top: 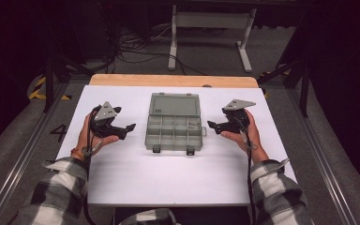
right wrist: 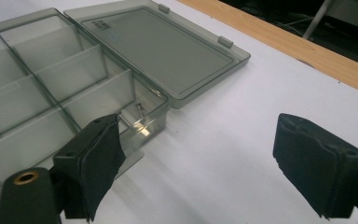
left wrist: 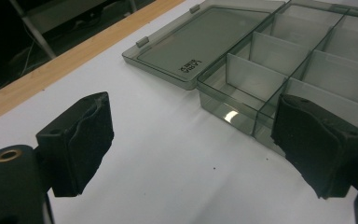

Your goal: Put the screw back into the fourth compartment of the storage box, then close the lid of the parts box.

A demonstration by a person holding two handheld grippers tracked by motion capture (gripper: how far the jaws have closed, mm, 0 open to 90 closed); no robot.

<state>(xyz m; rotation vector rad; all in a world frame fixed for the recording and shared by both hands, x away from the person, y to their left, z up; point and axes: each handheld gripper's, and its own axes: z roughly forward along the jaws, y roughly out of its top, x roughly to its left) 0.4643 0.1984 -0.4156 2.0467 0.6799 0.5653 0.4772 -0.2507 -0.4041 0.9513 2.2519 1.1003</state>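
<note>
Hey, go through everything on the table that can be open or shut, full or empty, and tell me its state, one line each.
Smoky grey transparent plastic compartment box: open, compartments mostly empty.
Its hinged lid: folded flat back on the white table.
Small metal screws: lying in one corner compartment.
Left claw: open, holding nothing.
Right claw: open, holding nothing.

The person's forearms, in plaid sleeves, are coming in from the bottom of the high view, one at each side. The left hand (top: 90, 136) is gripping the left tool (top: 127, 131) from below, its black jaws pointing inward and standing wide apart with nothing between the pads (left wrist: 87, 140). The right hand (top: 246, 135) is holding the right tool (top: 212, 124) the same way, mirrored, jaws pointing inward, gaping and empty. A cable is trailing from each tool along the wrist.
</note>
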